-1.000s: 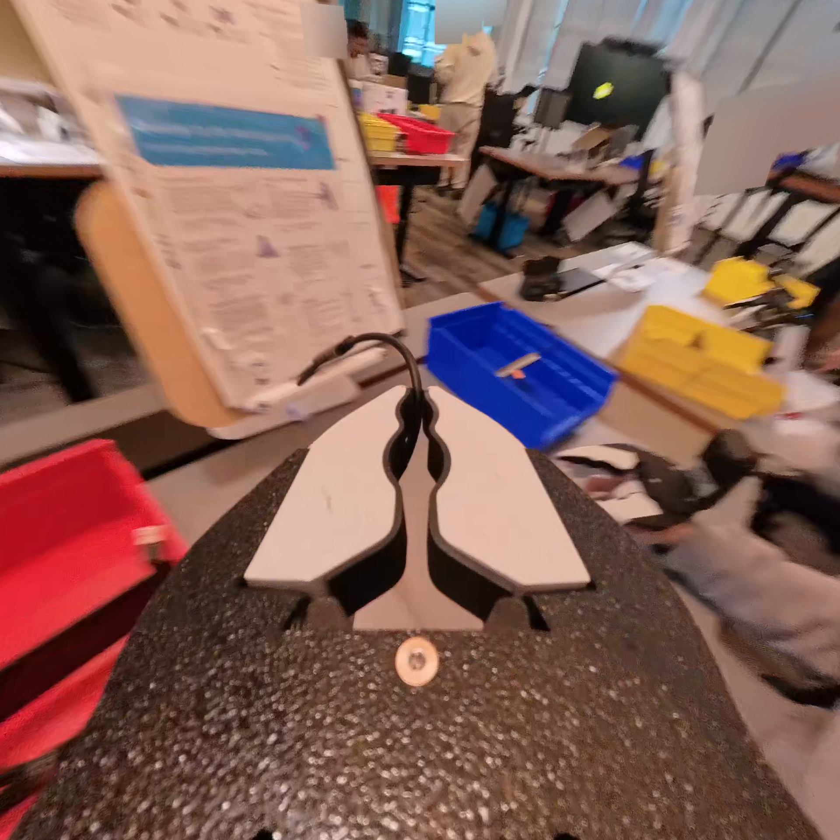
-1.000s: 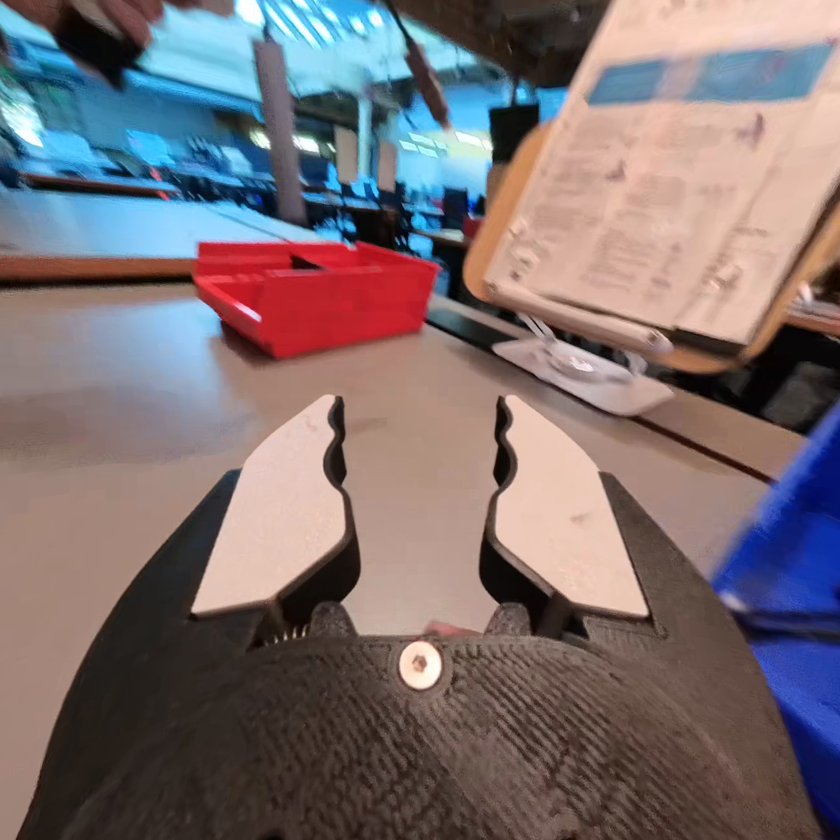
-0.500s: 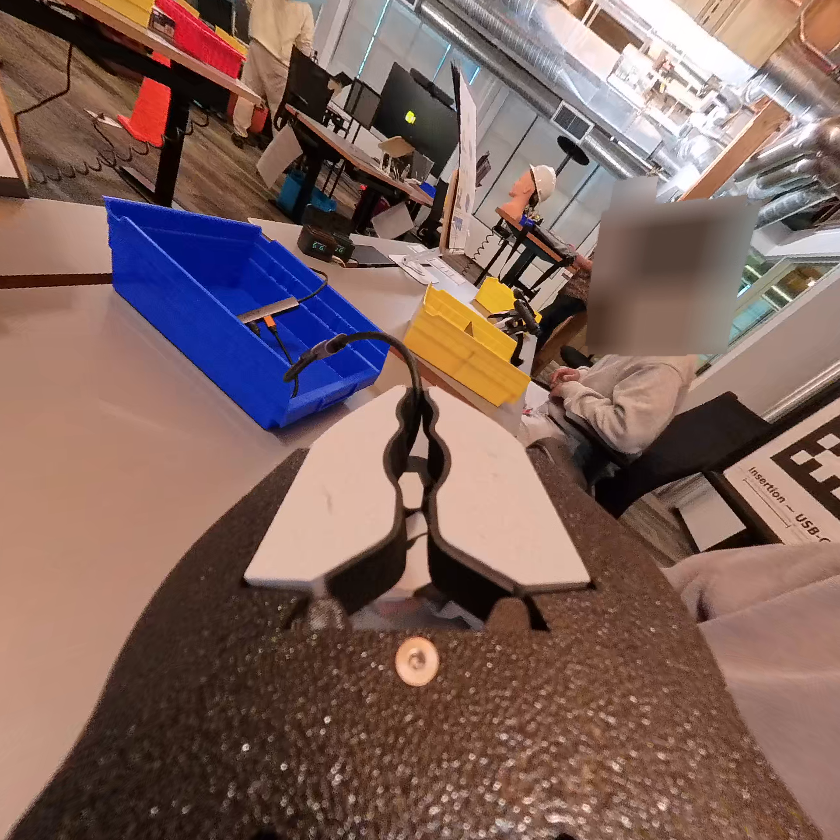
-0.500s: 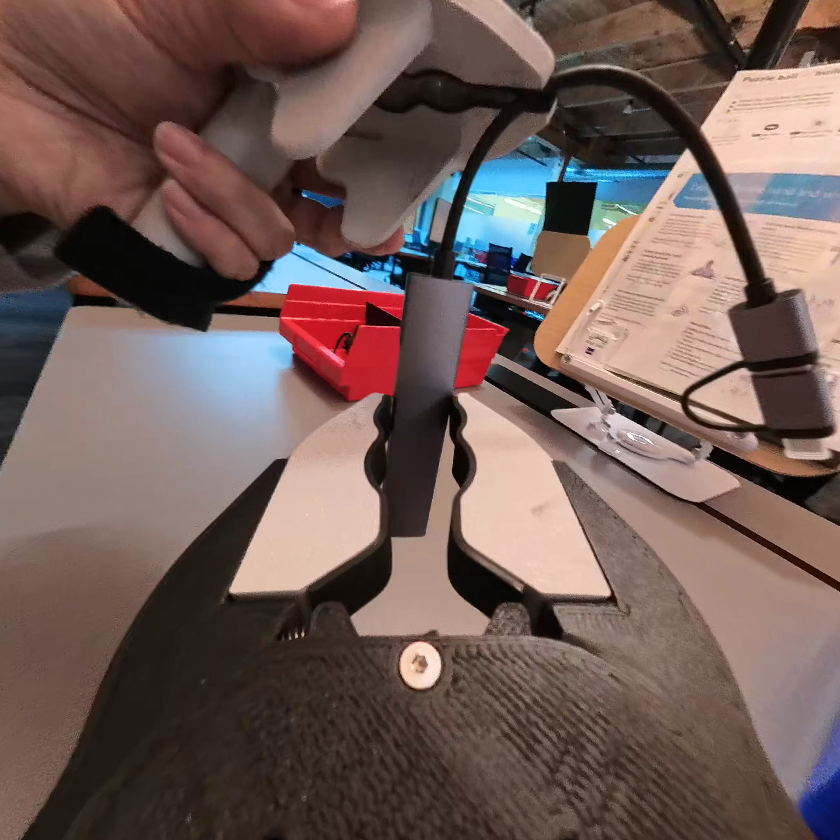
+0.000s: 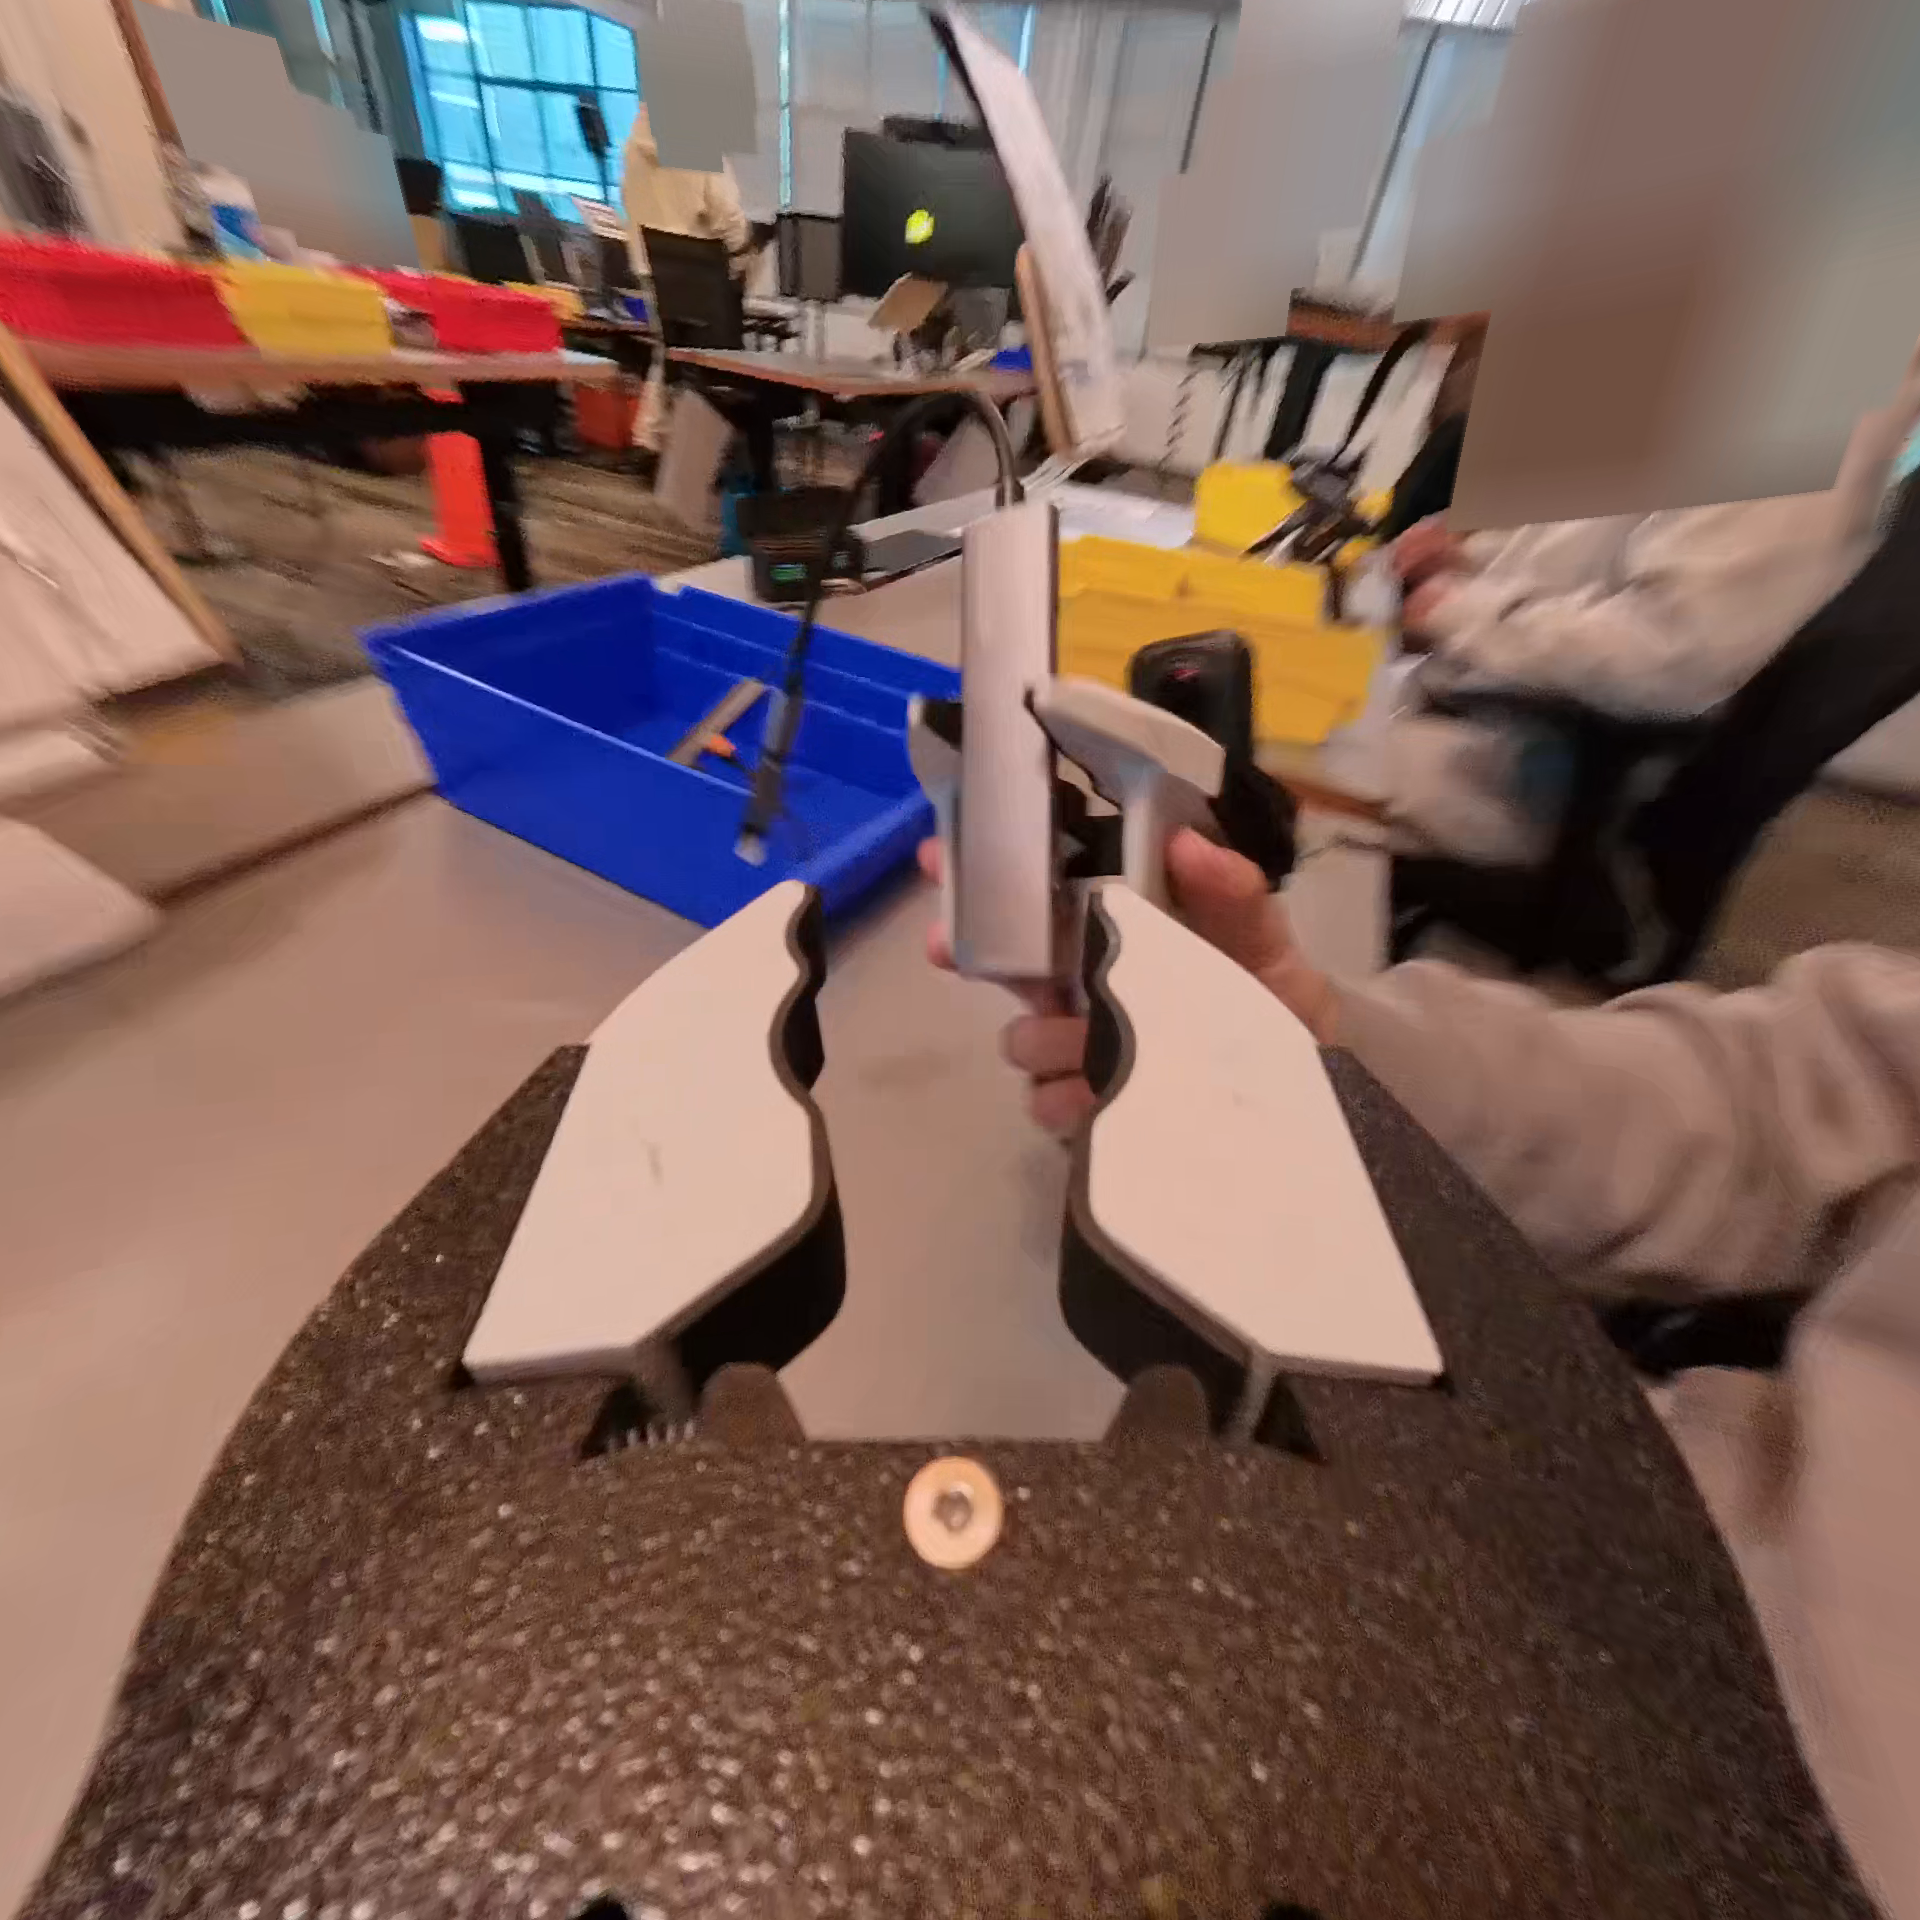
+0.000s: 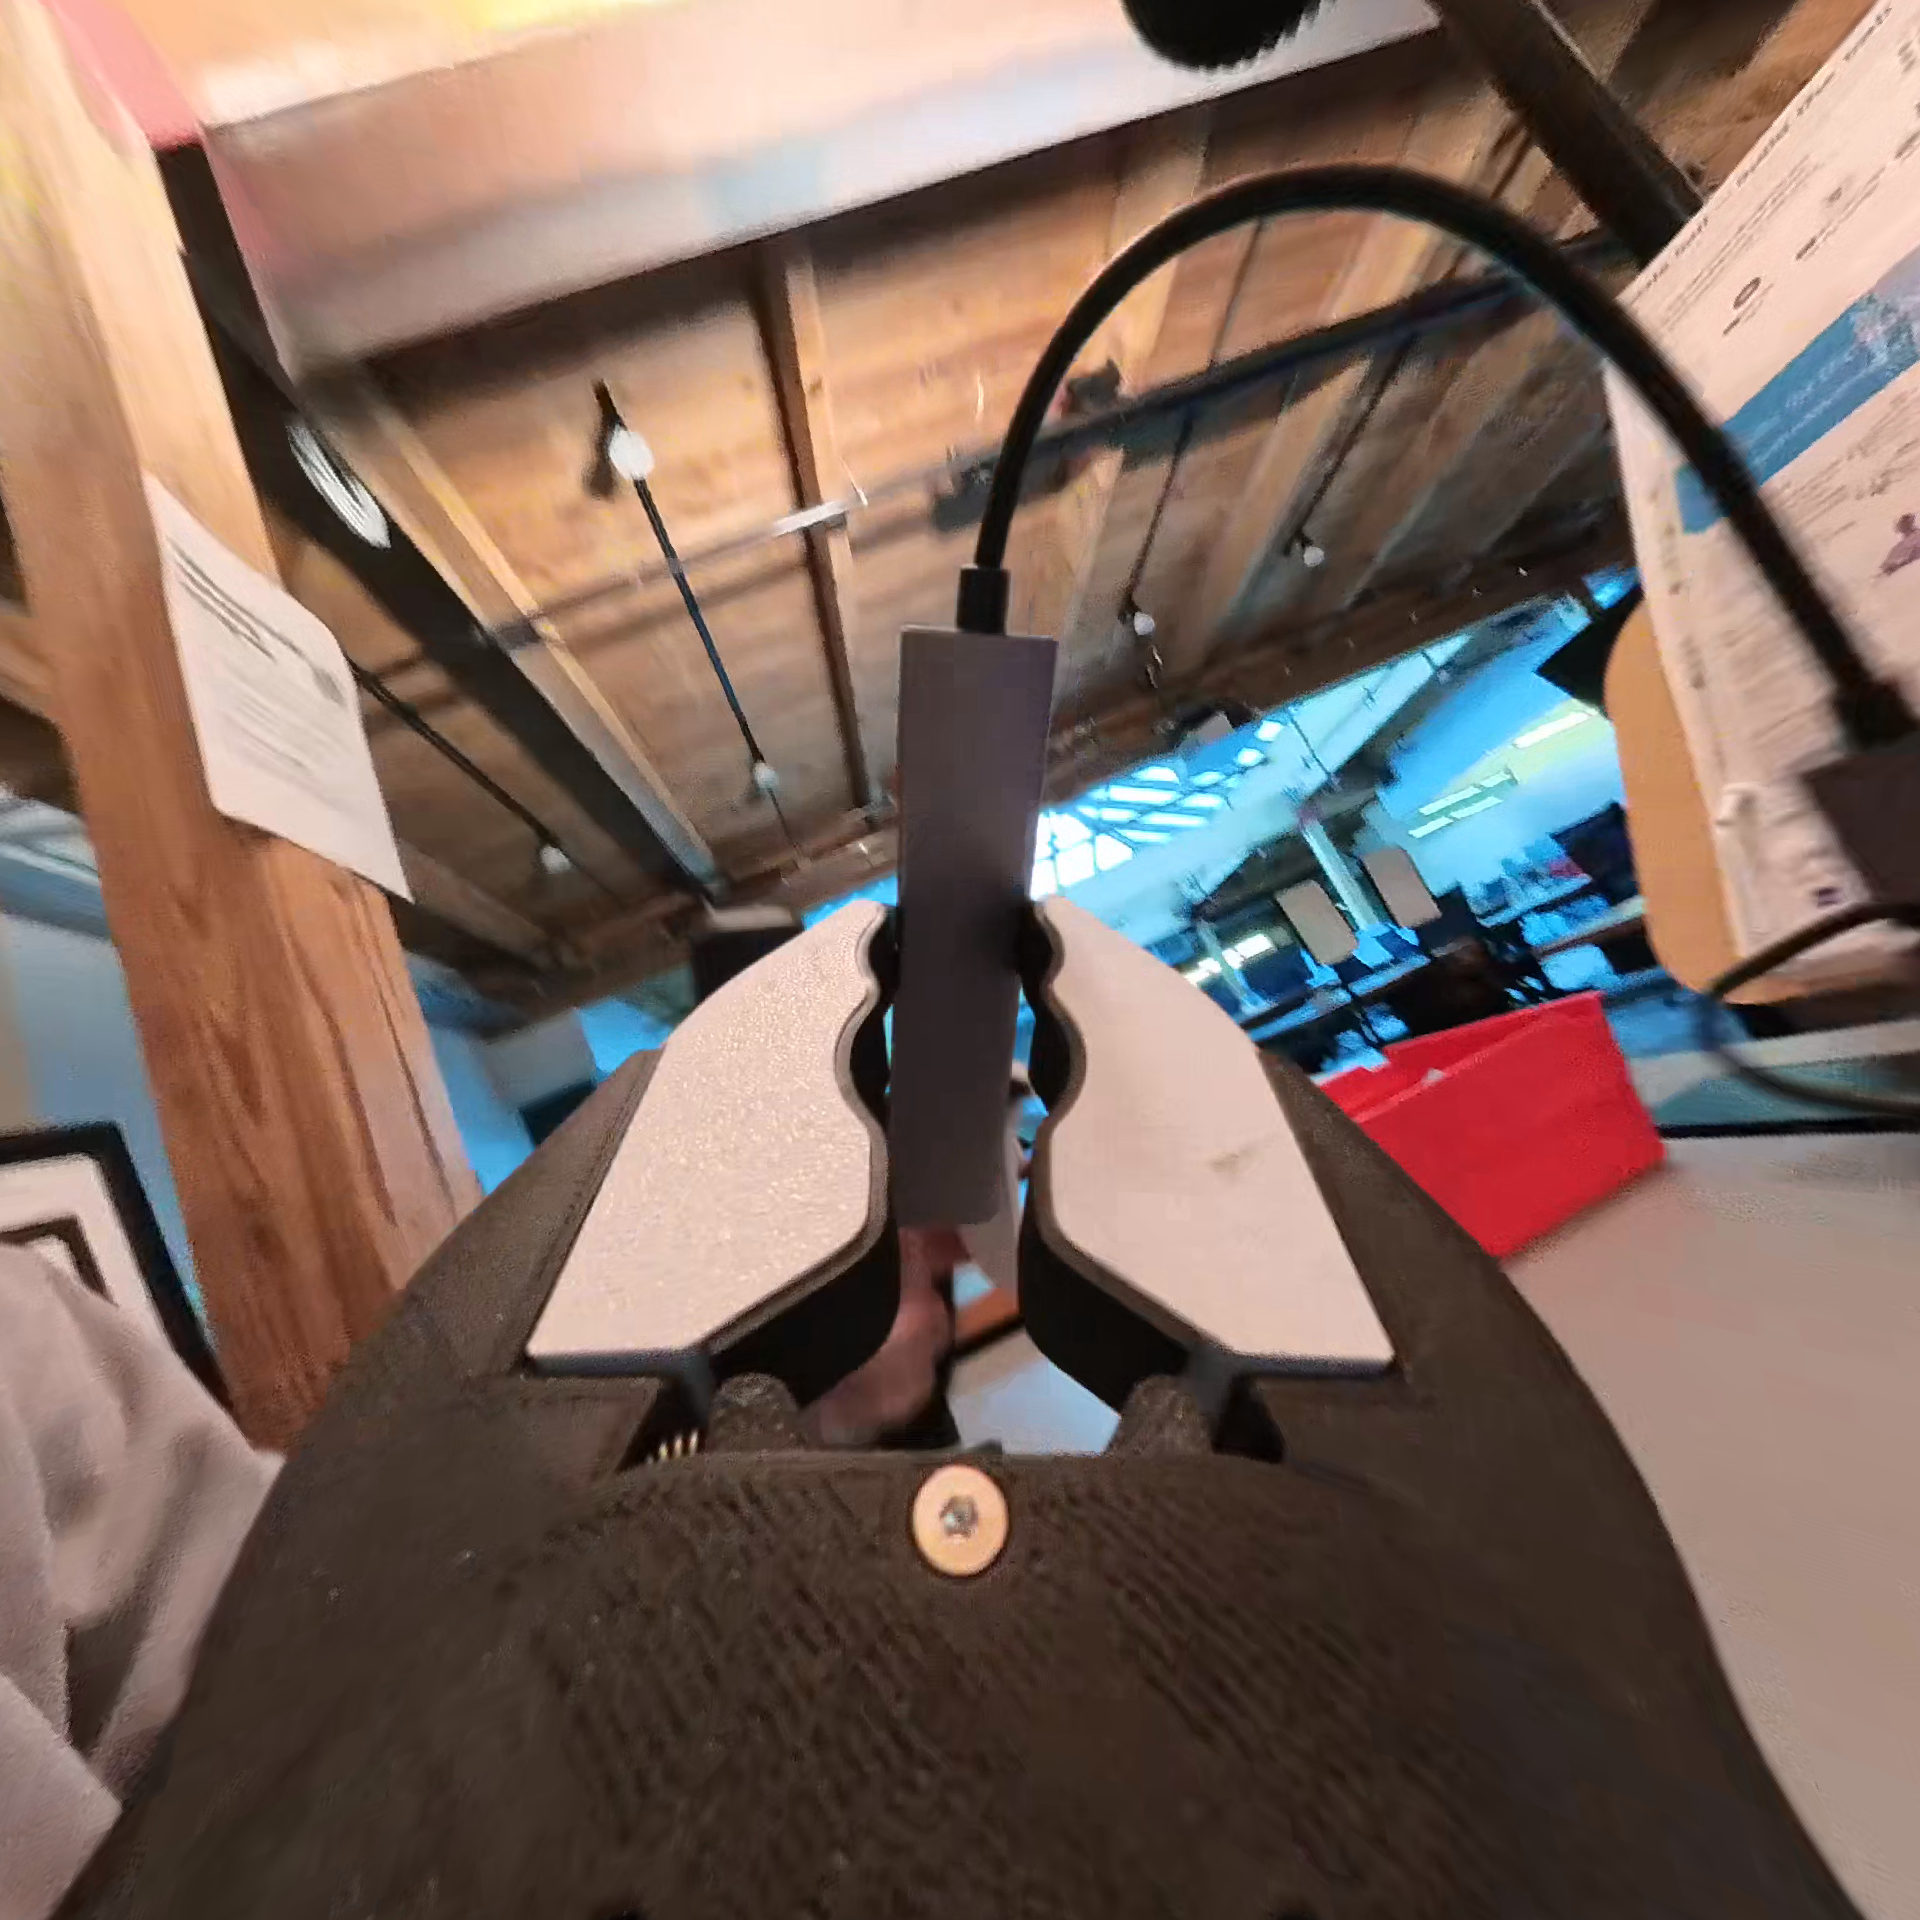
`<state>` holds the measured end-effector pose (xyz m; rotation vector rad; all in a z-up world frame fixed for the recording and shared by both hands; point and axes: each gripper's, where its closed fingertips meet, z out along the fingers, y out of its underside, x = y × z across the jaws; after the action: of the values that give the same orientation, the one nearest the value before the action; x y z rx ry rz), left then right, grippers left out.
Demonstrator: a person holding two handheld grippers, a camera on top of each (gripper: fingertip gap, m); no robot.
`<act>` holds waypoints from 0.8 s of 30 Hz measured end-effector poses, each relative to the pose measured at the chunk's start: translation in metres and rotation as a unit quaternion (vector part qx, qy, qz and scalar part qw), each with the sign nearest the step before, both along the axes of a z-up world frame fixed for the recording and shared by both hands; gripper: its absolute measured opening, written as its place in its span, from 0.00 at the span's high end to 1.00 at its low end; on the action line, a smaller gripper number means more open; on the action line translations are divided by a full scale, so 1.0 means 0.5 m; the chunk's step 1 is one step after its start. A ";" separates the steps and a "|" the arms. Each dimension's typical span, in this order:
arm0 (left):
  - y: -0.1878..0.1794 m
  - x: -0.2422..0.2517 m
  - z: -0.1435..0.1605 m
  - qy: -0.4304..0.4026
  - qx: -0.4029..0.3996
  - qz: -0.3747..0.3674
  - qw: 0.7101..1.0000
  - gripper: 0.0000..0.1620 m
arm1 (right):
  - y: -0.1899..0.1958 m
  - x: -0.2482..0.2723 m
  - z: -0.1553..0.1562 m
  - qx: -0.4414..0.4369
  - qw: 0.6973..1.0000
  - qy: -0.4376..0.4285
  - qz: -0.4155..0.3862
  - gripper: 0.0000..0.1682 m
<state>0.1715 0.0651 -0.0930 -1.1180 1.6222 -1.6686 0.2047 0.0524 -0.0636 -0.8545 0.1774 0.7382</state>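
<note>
My right gripper [image 6: 961, 920] is shut on a slim grey hub [image 6: 966, 831] and holds it upright in the air. A black cable [image 6: 1351, 197] arches from the hub's top to a plug [image 6: 1870, 821] at the right edge. My left gripper [image 5: 945, 914] is open and empty, just in front of the hub [image 5: 1003, 727]. In the left wrist view the right gripper's fingers [image 5: 1132, 743] clamp the hub, with a hand [image 5: 1226, 914] behind them. The cable's plug [image 5: 764, 810] hangs over the blue bin.
A blue bin [image 5: 540, 748] holding another adapter [image 5: 717, 727] stands on the grey table [image 5: 312, 1039], with a yellow bin [image 5: 1164, 613] behind it. A seated person [image 5: 1558, 644] is at the right. A red bin [image 6: 1507, 1122], a document stand [image 6: 1787, 520] and a wooden post [image 6: 208, 831] show in the right wrist view. The gap from one gripper's tips to the other's is roughly 5 cm.
My left gripper has let go of the cable and opened. My right gripper, open a second ago, closed on the hub and has tilted upward with it.
</note>
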 end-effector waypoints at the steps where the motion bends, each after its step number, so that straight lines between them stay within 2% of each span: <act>1: -0.013 -0.002 -0.012 0.005 -0.043 -0.010 0.999 0.72 | -0.003 0.003 0.003 0.011 1.000 0.017 0.005 0.86; 5: -0.037 0.006 -0.043 -0.008 -0.113 -0.002 0.994 0.73 | 0.001 0.001 -0.005 0.018 0.999 0.042 0.009 0.86; 8: -0.042 0.010 -0.037 -0.031 -0.150 0.001 0.988 0.83 | 0.006 -0.001 -0.012 0.018 0.998 0.053 0.011 0.86; 10: -0.027 0.011 -0.028 -0.053 -0.169 0.022 0.984 0.85 | 0.008 -0.003 -0.017 0.015 0.998 0.054 0.014 0.86; 14: -0.026 0.010 -0.034 -0.048 -0.196 0.010 0.979 0.84 | 0.013 -0.008 -0.024 0.010 0.999 0.037 0.011 0.86; 15: -0.023 0.010 -0.034 -0.053 -0.197 0.011 0.979 0.86 | 0.015 -0.013 -0.026 0.009 0.999 0.032 0.016 0.86; 17: -0.015 0.006 -0.031 -0.074 -0.169 0.019 0.983 0.87 | 0.017 -0.016 -0.028 0.009 0.999 0.032 0.021 0.86; 20: 0.003 -0.001 -0.026 -0.081 -0.131 0.031 0.988 0.87 | 0.025 -0.022 -0.041 -0.026 0.999 -0.010 0.040 0.85; 21: 0.009 -0.004 -0.024 -0.078 -0.121 0.029 0.989 0.89 | 0.030 -0.024 -0.048 -0.046 0.997 -0.031 0.045 0.85; 22: 0.022 -0.010 -0.013 -0.089 -0.123 0.030 0.988 1.00 | 0.040 -0.020 -0.063 -0.081 0.995 -0.048 0.038 0.80; 24: 0.061 -0.013 0.008 -0.092 -0.142 0.030 0.985 1.00 | 0.050 -0.024 -0.093 -0.134 0.984 -0.115 0.033 0.77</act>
<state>0.1651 0.0955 -0.0889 -1.0955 1.2514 -1.9437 0.1928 0.0773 -0.1101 -1.1999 0.0426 0.6800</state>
